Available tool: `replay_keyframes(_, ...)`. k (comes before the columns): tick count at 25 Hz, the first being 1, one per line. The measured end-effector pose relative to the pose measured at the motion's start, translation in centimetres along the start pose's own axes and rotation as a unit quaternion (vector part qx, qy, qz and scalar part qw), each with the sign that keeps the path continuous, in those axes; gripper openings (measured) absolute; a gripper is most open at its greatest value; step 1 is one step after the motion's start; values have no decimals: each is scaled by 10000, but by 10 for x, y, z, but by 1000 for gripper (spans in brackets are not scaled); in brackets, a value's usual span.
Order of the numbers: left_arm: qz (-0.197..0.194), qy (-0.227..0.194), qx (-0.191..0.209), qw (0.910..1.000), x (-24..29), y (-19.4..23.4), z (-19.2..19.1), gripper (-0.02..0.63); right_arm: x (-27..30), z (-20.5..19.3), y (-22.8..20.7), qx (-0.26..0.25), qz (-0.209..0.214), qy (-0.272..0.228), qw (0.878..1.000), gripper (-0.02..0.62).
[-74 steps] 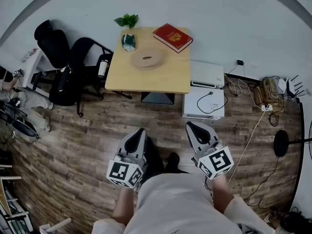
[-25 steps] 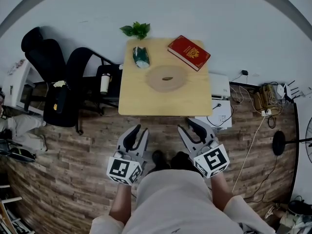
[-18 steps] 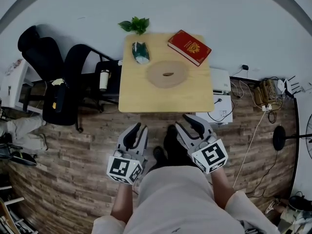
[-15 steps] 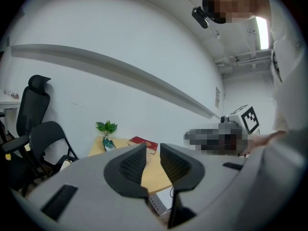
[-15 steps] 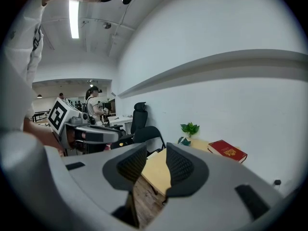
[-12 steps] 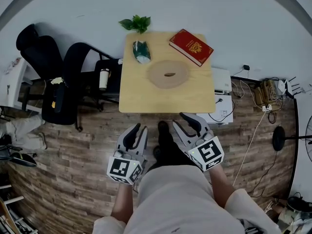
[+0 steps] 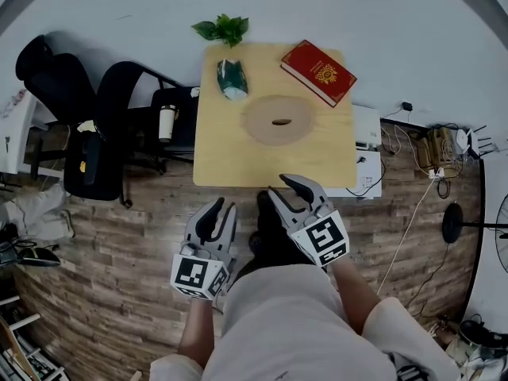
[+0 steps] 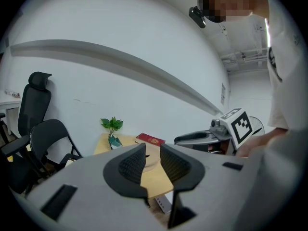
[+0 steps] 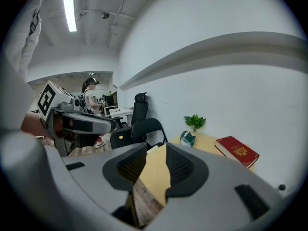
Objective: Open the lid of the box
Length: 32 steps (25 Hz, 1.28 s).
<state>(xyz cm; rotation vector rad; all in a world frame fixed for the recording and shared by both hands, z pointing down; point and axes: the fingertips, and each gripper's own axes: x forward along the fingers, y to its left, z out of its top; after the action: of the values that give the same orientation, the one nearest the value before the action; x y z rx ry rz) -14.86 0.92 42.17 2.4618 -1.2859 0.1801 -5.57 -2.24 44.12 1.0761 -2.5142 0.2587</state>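
A light wooden table (image 7: 230,153) stands against the white wall. On it lie a round wooden box with a flat lid (image 7: 278,121) and a red book-shaped box (image 7: 319,71) at the back right. My left gripper (image 7: 221,210) hangs over the wood floor, short of the table, open and empty. My right gripper (image 7: 284,189) is at the table's front edge, also open with nothing between its jaws. From the left gripper (image 8: 151,150), the red box (image 8: 150,139) shows beyond its jaws. The right gripper (image 9: 156,153) view has the red box (image 9: 237,151) at right.
A potted plant (image 7: 225,28) and a green packet (image 7: 232,79) sit at the table's back left. Black office chairs (image 7: 95,125) stand to the left, one with a bottle (image 7: 166,123). A white cabinet (image 7: 367,157), cables (image 7: 432,153) and a fan base (image 7: 452,225) are at right.
The person has walked up to the table, which now lies nearer. My right gripper has moved forward and left to the table's front edge. The left gripper has barely shifted.
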Motion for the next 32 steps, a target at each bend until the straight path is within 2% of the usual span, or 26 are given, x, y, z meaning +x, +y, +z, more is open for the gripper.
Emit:
replay_keyframes(10, 171, 208, -59, 9996, 34, 35, -1, 80, 65, -10, -37, -164, 98, 267, 9995, 112)
replay_keyframes(22, 427, 499, -330, 9973, 85, 68, -19, 80, 145, -44, -86, -363, 82, 724, 9967, 118)
replay_keyframes(32, 617, 600, -381, 9956, 124, 94, -18, 80, 199, -83, -111, -563, 73, 1380, 9888, 132)
